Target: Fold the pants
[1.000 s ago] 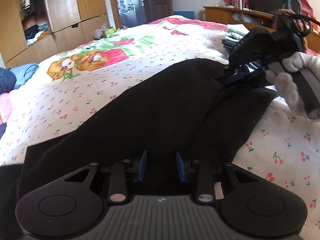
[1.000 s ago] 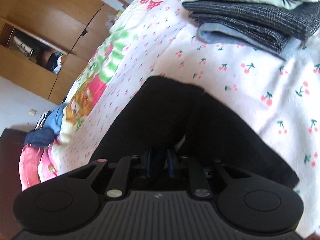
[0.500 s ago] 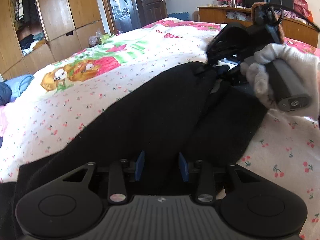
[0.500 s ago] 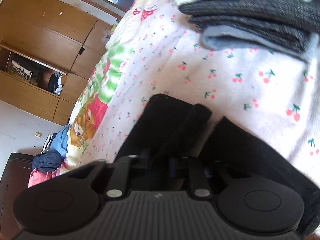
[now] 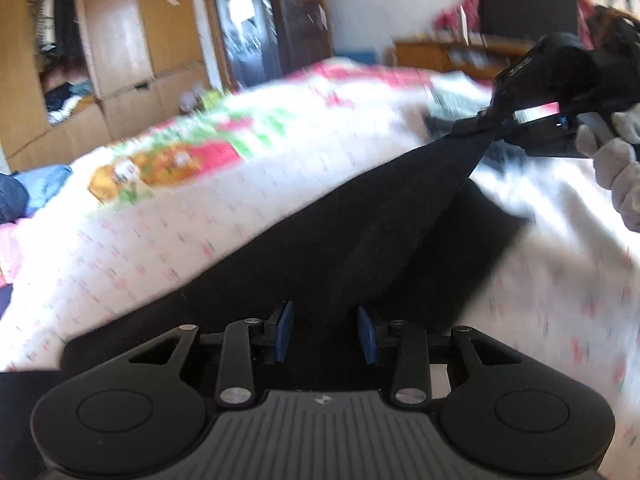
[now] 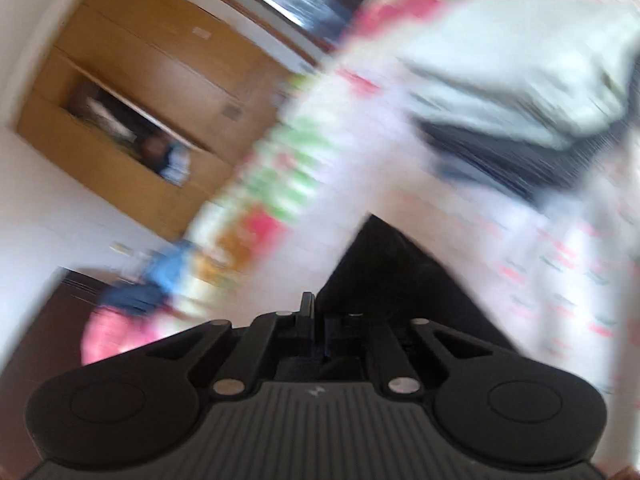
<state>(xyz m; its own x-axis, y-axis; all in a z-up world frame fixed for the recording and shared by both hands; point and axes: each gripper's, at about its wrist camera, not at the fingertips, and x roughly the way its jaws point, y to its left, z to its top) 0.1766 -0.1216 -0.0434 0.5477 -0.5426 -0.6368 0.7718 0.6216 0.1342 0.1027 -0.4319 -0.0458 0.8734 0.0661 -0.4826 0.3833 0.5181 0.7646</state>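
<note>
Black pants [image 5: 328, 240] lie on a cherry-print bed sheet [image 5: 168, 216]. My left gripper [image 5: 325, 334] sits low over the near part of the pants with its blue pads [image 5: 285, 330] apart and cloth between them. My right gripper [image 6: 316, 326] is shut on the far end of the pants [image 6: 384, 264] and holds it lifted off the bed. From the left wrist view the right gripper [image 5: 486, 124] is at upper right, held by a white-gloved hand [image 5: 616, 168], with the cloth pulled taut up to it. Both views are blurred.
A stack of folded clothes [image 6: 520, 112] lies on the bed beyond the pants. Wooden wardrobes [image 5: 120, 60] stand at the left, a doorway [image 5: 248, 28] behind. A wooden dresser [image 5: 452, 54] stands at the back right. Blue and pink clothes [image 5: 28, 192] sit at the bed's left side.
The right gripper has lifted the far end of the pants up and away, pulling the cloth taut. The left gripper's pads have spread slightly. Both cameras are moving fast.
</note>
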